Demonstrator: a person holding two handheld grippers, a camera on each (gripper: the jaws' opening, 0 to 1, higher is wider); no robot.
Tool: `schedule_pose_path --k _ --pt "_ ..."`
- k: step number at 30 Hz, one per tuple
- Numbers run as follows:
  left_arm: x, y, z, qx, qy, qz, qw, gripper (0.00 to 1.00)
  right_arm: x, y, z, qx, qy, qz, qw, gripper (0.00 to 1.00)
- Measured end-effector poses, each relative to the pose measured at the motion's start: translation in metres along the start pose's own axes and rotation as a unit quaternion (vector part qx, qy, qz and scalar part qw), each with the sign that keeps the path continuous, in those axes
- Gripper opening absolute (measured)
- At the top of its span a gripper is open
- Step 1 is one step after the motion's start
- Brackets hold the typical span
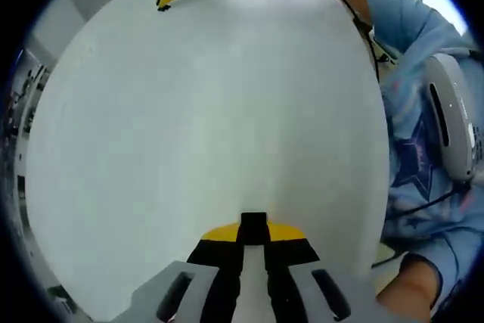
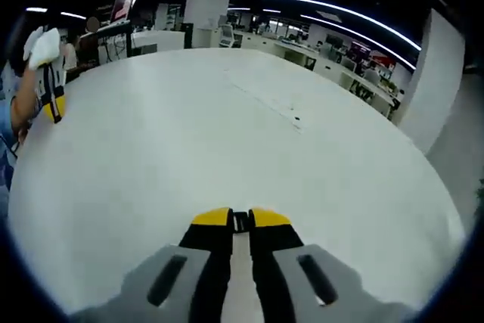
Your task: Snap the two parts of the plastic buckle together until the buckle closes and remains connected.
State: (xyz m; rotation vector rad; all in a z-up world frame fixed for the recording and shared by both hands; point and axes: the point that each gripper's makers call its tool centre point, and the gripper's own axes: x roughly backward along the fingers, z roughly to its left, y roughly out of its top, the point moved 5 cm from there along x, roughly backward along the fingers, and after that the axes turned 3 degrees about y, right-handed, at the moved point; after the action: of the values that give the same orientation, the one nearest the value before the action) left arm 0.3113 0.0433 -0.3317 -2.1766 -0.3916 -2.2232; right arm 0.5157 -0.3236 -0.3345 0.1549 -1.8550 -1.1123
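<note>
A white table (image 1: 189, 134) spreads under both grippers, with an open office of desks, monitors and ceiling light strips beyond it in the right gripper view.

In the left gripper view, at 6 o'clock, the left gripper (image 1: 253, 234) stands with its yellow-tipped jaws drawn together on a small black buckle part (image 1: 253, 222), which pokes up between the tips. Just past it the tabletop is bare white. At 3 to 5 o'clock sits a person in a blue sleeve (image 1: 423, 187), at the table's edge. Far off at 11 o'clock, the other gripper's yellow tip hangs over the table with a small dark piece at its end; too small to tell what it is.

In the right gripper view, at 6 o'clock, the right gripper (image 2: 240, 221) has its jaws pressed close on a second black buckle part (image 2: 241, 222), seen as a thin dark sliver between the yellow tips. At 9 to 10 o'clock, well apart, the left gripper appears near the table edge, held in a hand. The two buckle parts are well apart.
</note>
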Motion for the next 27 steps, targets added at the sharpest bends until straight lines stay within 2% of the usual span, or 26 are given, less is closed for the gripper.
schedule_pose_path --k 2,8,16,20,27 --pt "0.0 0.0 0.001 0.001 -0.001 0.0 1.0 0.09 -0.002 -0.001 0.001 -0.021 0.016 -0.001 0.9997 0.09" --pt "0.0 -0.001 0.001 0.004 -0.003 -0.004 1.0 0.09 -0.001 -0.003 0.002 -0.019 0.02 -0.004 0.9996 0.08" --pt "0.0 -0.003 0.001 0.006 -0.005 -0.004 1.0 0.09 0.006 -0.009 0.007 -0.04 0.003 -0.02 0.999 0.08" --pt "0.001 -0.005 0.002 0.005 -0.004 -0.006 1.0 0.09 0.01 -0.011 0.015 -0.05 -0.014 -0.025 0.9983 0.08" --pt "0.001 -0.01 0.006 0.006 -0.007 -0.01 0.9999 0.09 0.015 -0.012 0.03 -0.066 -0.024 -0.039 0.9968 0.08"
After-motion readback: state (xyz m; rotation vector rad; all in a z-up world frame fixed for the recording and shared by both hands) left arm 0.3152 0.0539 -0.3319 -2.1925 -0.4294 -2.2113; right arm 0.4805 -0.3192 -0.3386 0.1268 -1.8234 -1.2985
